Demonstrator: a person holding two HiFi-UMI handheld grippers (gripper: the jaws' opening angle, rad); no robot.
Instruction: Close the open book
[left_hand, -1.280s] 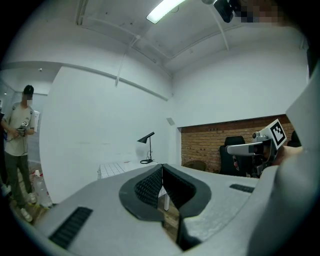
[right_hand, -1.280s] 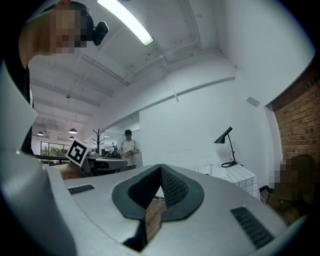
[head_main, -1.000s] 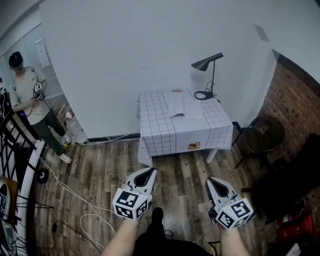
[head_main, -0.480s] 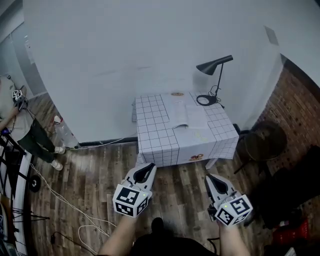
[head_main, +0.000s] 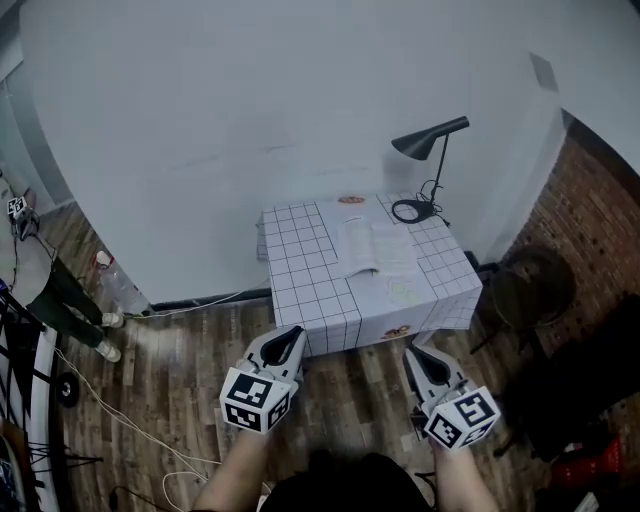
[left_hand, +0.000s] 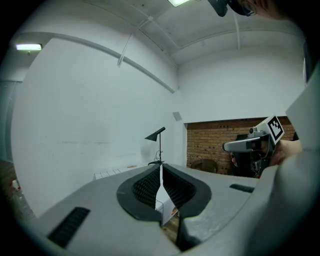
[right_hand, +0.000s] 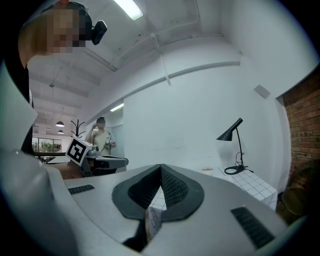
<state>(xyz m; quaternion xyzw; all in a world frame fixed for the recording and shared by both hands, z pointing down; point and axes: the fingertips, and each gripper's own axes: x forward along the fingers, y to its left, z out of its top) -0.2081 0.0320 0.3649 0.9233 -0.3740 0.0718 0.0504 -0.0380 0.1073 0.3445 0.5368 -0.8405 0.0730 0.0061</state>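
Observation:
An open book (head_main: 375, 246) lies flat on a small table (head_main: 300, 270) covered with a white grid-pattern cloth, against the white wall. My left gripper (head_main: 293, 337) and right gripper (head_main: 411, 354) hang side by side over the wooden floor, just short of the table's front edge. Both are shut with nothing between the jaws. In the left gripper view the left gripper (left_hand: 160, 167) has its tips together, and the table edge shows through the gap lower down. The right gripper (right_hand: 160, 166) looks the same in its own view.
A black desk lamp (head_main: 428, 170) stands at the table's back right corner, and a small orange dish (head_main: 351, 200) sits at the back edge. A dark round chair (head_main: 535, 285) stands to the right by a brick wall. Another person (head_main: 40, 275) stands at far left; cables trail on the floor.
The table has drawn nearer and now sits just ahead of both grippers. The person at left has slid towards the frame's edge. Both grippers stay shut.

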